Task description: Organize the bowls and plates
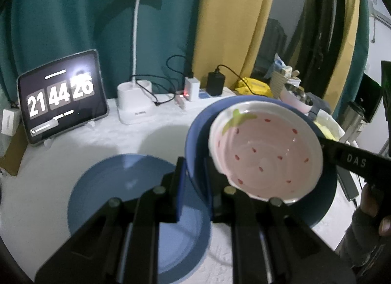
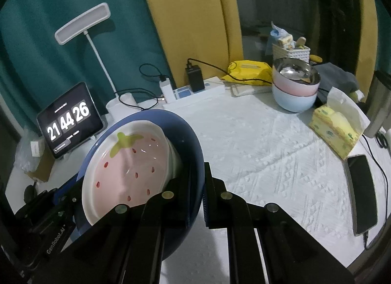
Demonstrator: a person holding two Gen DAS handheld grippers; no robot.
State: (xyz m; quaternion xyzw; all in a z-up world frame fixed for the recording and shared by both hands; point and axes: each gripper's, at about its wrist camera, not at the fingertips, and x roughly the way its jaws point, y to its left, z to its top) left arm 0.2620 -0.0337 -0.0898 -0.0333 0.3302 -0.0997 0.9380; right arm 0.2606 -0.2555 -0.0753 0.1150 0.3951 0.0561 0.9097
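White textured tablecloth [image 2: 268,142]; on it 1 blue plate [image 1: 117,186]; tablet [image 1: 62,96]; lamp [image 1: 134,108]; phone [image 2: 363,193].

A pink strawberry plate [image 1: 266,152] with red seed marks, a green leaf and a white rim is seen in a blue bowl [image 2: 188,137]. A second blue plate [image 1: 117,186] is shown on the white textured surface [image 2: 268,137]. Pink and pale-blue bowls [image 2: 294,91] are stacked before teal and yellow curtains [image 2: 185,15].

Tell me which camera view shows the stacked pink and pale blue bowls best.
The right wrist view: the stacked pink and pale blue bowls stand fully visible, steel inside. The left wrist view shows only a pink edge behind the dark blue plate.
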